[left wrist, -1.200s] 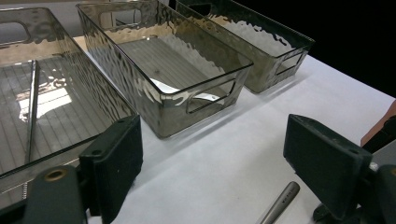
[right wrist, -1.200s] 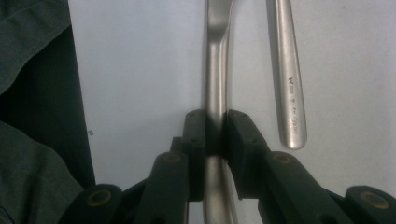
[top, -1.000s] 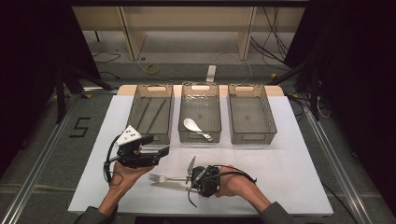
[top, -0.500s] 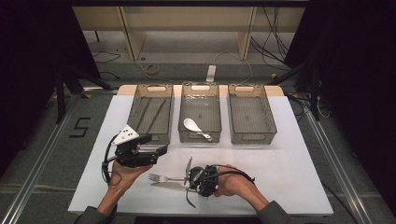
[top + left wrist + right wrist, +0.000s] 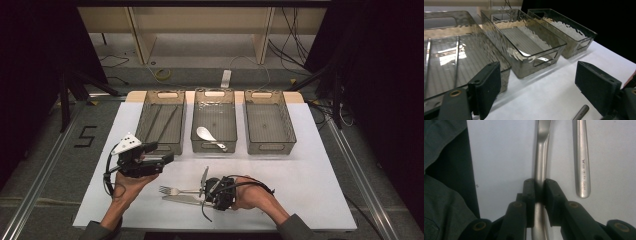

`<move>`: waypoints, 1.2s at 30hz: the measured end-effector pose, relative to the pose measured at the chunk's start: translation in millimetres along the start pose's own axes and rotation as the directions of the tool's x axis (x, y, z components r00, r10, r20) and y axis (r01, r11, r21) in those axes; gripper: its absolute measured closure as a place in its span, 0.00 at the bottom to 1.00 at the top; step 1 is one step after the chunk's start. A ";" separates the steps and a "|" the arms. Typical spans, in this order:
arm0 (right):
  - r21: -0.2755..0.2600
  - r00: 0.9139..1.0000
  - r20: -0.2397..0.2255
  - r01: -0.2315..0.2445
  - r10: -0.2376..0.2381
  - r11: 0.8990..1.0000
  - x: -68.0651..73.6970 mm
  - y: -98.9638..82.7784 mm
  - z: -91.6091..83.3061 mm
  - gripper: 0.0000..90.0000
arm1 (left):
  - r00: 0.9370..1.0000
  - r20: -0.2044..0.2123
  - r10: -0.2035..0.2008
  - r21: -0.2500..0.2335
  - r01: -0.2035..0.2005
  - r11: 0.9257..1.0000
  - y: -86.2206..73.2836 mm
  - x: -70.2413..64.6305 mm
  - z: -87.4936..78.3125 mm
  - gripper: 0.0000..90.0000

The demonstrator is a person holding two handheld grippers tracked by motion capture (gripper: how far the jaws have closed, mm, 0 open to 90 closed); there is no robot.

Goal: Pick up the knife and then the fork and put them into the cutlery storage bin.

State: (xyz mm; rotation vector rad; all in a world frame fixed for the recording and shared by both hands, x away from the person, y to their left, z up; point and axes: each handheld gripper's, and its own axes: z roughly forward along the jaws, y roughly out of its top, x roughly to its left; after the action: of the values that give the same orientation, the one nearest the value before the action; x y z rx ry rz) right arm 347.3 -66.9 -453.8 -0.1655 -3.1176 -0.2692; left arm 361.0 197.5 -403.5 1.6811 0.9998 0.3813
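Sorting cutlery into three clear bins, partway by my read. Done: left bin (image 5: 161, 125) has two thin rods, likely chopsticks (image 5: 159, 121); middle bin (image 5: 214, 122) has a white spoon (image 5: 206, 135). Right bin (image 5: 269, 122) has nothing in it.

Left to do: fork (image 5: 172, 190) and knife (image 5: 181, 200) lie on the table (image 5: 310, 170) near the front edge, just beside each other.

Right hand-held gripper (image 5: 539, 185) is pinching a metal handle (image 5: 541, 162), jaws pressed on both sides. From the high view it looks like the fork's handle, not lifted yet. Handle is slim, brushed steel with a kink toward the neck. The knife's handle (image 5: 582, 157) is alongside, stamped with a mark.

Left hand-held gripper (image 5: 544, 82) is spread wide, holding nothing, hovering in front of the left bin.
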 end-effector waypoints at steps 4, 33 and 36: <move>-0.038 1.000 -0.013 -0.008 0.007 0.999 -1.6 -2.2 -4.6 0.89 | 1.000 -0.006 -0.025 -0.017 0.025 1.000 -0.3 6.0 -4.8 0.23; -0.425 0.909 -0.040 -0.391 0.414 0.817 -92.0 -94.2 -88.8 0.89 | 1.000 0.019 -0.012 -0.050 0.013 0.999 -1.9 6.0 -9.4 0.20; -0.457 0.890 -0.031 -0.417 0.455 0.786 -103.7 -103.0 -99.3 0.89 | 1.000 0.021 0.002 -0.033 -0.001 0.999 -2.5 3.8 -7.1 0.18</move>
State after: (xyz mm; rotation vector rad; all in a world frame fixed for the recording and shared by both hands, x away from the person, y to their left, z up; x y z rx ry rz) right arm 439.5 -195.7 -375.3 -0.9095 -2.9039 -0.9882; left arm 357.4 205.0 -404.1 1.6531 0.9724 0.3786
